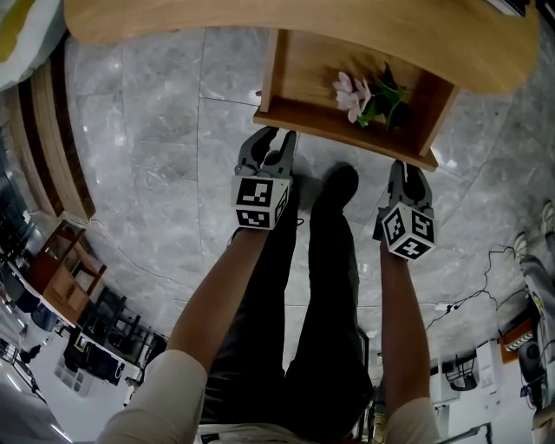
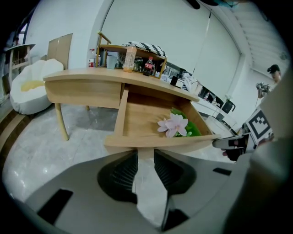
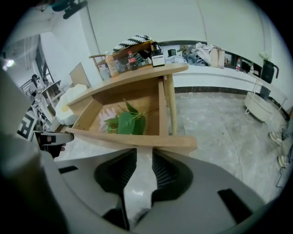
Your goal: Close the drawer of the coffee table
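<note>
Left gripper (image 1: 276, 139) and right gripper (image 1: 408, 169) – jaws of both apart, nothing between them. The open drawer (image 1: 347, 132) sits just ahead of the jaws, a pink flower (image 1: 351, 94) inside.

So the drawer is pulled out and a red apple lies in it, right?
Not quite. The drawer is pulled out, but a pink flower with green leaves lies in it, not a red apple; the head view shows it.

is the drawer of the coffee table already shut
No, the drawer sticks out from under the tabletop, with the pink flower lying in plain sight inside it.
</note>
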Available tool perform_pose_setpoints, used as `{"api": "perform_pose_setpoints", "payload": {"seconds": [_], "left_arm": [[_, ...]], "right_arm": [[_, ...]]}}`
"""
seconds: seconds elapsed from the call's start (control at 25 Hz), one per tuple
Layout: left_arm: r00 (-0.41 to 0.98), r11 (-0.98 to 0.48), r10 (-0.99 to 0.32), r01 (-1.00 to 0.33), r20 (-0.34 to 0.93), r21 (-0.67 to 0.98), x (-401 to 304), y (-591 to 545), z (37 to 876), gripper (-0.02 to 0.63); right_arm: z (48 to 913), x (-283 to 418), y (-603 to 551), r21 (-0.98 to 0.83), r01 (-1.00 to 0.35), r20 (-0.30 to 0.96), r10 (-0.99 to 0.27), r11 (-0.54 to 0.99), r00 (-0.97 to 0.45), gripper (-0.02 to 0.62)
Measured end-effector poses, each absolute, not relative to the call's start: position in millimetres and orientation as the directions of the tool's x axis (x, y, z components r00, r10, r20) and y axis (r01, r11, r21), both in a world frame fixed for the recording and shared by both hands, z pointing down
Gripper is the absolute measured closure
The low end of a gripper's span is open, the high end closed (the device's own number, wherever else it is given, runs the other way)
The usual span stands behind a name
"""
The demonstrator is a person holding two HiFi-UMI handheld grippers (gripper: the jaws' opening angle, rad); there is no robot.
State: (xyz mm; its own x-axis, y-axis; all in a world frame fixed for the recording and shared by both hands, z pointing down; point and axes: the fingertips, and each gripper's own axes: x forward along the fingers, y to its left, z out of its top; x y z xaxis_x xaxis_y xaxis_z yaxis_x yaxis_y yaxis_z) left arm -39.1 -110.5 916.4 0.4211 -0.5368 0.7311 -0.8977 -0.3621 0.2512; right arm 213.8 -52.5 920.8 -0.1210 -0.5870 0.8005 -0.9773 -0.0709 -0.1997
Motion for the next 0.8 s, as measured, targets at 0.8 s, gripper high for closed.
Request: {"api": "perform_pose_setpoints", "payload": {"seconds": [0.8], "left_arm": [[0.461,-0.375,-0.563,-0.882,0.686,0.285,-39.3,-102.9,913.9,0.486]], "right_arm": [[917.8,215.8,-51.7,-0.190,-0.969,0.760,-0.648,-0.157,-0.044,0.465]]}}
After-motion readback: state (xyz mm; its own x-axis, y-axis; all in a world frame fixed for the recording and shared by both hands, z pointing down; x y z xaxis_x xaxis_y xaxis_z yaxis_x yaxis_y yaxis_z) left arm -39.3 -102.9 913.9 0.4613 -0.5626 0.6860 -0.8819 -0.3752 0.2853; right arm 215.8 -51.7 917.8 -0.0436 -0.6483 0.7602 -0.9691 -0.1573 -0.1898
